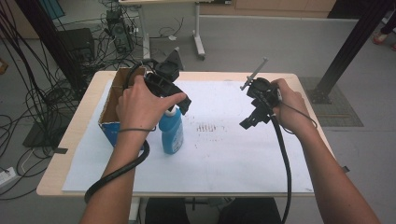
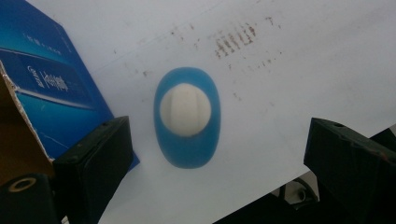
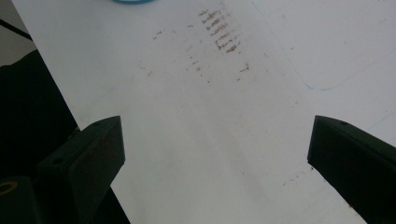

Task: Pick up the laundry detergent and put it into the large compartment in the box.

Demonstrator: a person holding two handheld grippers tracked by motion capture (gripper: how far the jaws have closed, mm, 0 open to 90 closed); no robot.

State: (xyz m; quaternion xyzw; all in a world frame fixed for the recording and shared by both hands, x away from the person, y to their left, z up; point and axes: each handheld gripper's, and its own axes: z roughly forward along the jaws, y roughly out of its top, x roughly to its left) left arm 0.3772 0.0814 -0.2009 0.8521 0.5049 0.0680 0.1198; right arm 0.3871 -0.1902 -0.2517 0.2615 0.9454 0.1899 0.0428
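The blue bottle (image 1: pixel 171 132) stands upright on the bench's white sheet (image 1: pixel 233 154), just beside the cardboard box (image 1: pixel 112 105). The left gripper (image 1: pixel 182 105) hangs spread directly above the bottle's white cap, not touching it. The right gripper (image 1: pixel 250 120), also spread and empty, hovers well apart from the bottle.

A blue bottle (image 1: pixel 171 133) with a white cap (image 2: pixel 185 110) stands by a blue-printed brown box (image 1: pixel 112 109).

I worked in a lab: tangled cables (image 1: pixel 28 93) sprawled at nine o'clock, black rig posts (image 1: pixel 348 51) stood at two.
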